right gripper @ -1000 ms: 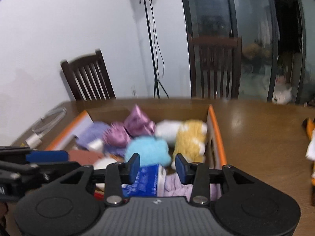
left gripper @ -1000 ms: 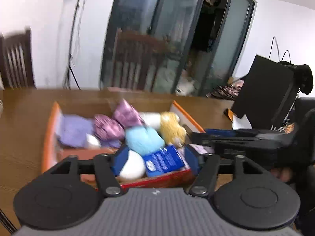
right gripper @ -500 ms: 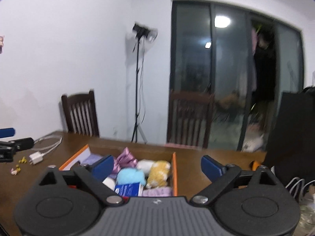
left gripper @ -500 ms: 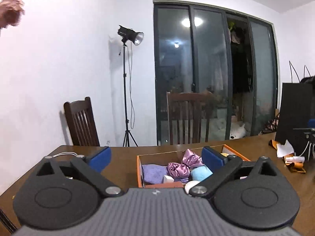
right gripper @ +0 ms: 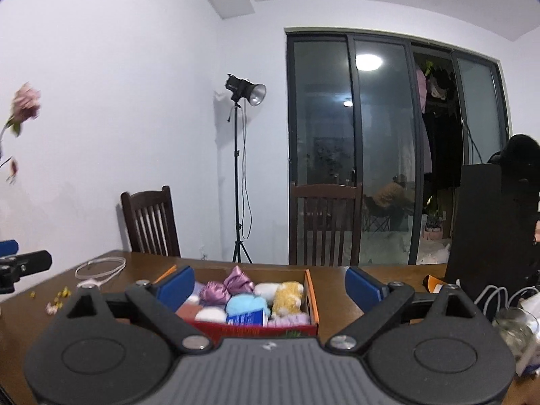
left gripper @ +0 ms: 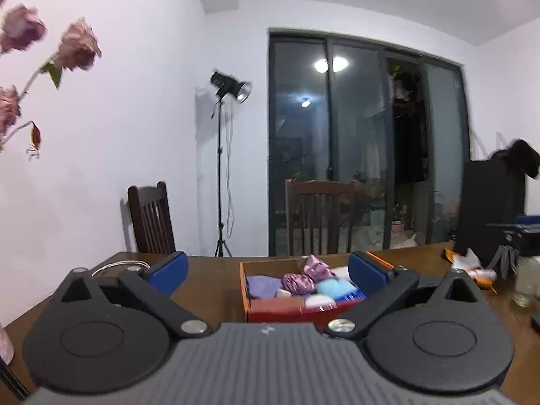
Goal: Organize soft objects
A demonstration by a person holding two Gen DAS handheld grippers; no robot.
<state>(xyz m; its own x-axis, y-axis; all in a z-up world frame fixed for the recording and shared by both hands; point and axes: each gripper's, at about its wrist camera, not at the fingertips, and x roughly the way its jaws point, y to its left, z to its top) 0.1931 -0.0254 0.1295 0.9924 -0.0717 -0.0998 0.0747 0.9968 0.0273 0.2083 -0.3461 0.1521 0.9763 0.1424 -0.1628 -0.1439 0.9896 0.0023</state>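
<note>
An orange-edged cardboard box sits on the brown table, filled with soft things: a purple satin bow, a light blue plush, a lilac cloth, a yellow plush, a white plush and a blue tissue pack. My left gripper is open and empty, held back from the box. My right gripper is open and empty, also back from the box.
Two dark wooden chairs stand behind the table. A light stand stands by the wall. A white cable lies at the left. A glass jar and a black bag are at the right. Pink flowers rise at the left.
Both grippers have opened wide and pulled up and back from the box, which now looks smaller and farther away.
</note>
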